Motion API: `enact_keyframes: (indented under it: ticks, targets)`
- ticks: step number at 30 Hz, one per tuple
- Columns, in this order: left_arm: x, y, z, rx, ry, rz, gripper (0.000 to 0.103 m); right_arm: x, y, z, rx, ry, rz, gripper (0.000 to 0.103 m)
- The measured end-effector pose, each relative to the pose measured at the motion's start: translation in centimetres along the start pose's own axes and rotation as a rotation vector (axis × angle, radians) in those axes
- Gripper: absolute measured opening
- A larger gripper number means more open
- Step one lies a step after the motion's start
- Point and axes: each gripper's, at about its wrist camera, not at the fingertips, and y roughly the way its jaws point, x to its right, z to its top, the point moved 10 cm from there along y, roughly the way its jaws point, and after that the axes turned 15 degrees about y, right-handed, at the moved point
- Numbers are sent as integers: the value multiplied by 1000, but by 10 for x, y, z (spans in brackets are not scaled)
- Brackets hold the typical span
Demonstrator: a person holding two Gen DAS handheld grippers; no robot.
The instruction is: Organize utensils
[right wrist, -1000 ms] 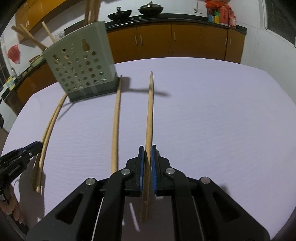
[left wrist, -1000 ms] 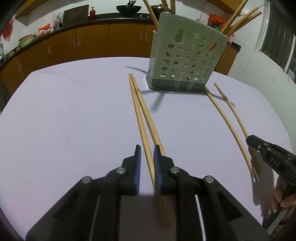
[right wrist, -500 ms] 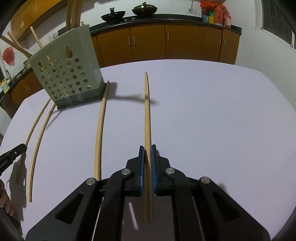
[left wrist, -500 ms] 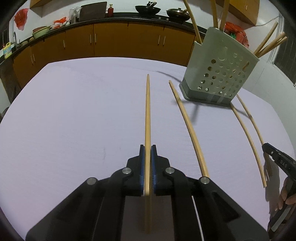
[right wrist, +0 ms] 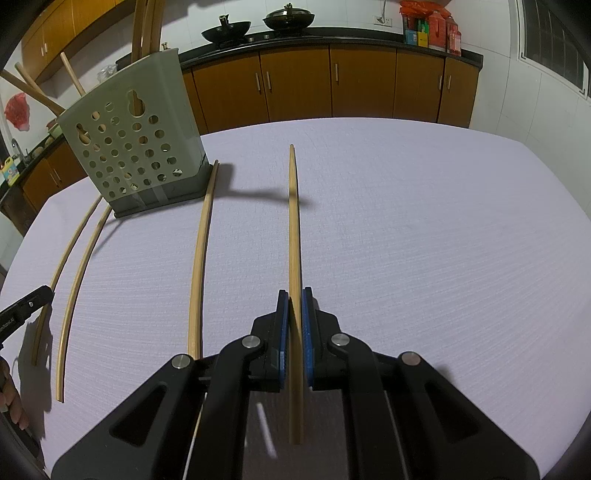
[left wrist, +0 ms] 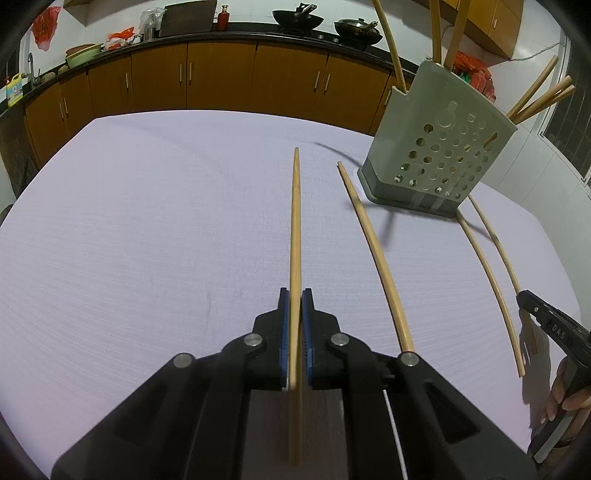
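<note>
My left gripper (left wrist: 294, 295) is shut on a bamboo chopstick (left wrist: 295, 221), whose tip points away over the lilac tablecloth (left wrist: 147, 240). A second chopstick (left wrist: 373, 247) lies on the cloth just right of it. The grey perforated utensil holder (left wrist: 439, 147) stands beyond, with several chopsticks leaning in it. My right gripper (right wrist: 293, 295) is shut on another chopstick (right wrist: 293, 221), its tip raised above its shadow. One more chopstick (right wrist: 199, 258) lies to its left, reaching the holder (right wrist: 133, 140). The left gripper's tip (right wrist: 44, 293) shows at that view's left edge.
Brown kitchen cabinets (left wrist: 221, 77) under a dark counter line the far wall, with woks (right wrist: 225, 31) on the hob. A window (right wrist: 554, 48) is on the right. A person's fingers (left wrist: 565, 402) hold the right gripper's handle at the edge of the left wrist view.
My left gripper has shut on one chopstick of the pair and swung it leftwards, away from its neighbour. The right gripper keeps its chopstick and has hardly shifted.
</note>
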Motion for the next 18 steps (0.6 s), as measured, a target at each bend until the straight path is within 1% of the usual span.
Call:
enact_keyframes:
  ticks: [18]
  targets:
    - [1,2,0,3,-8,-9,9,1,0,-1,0,-2,-2,9]
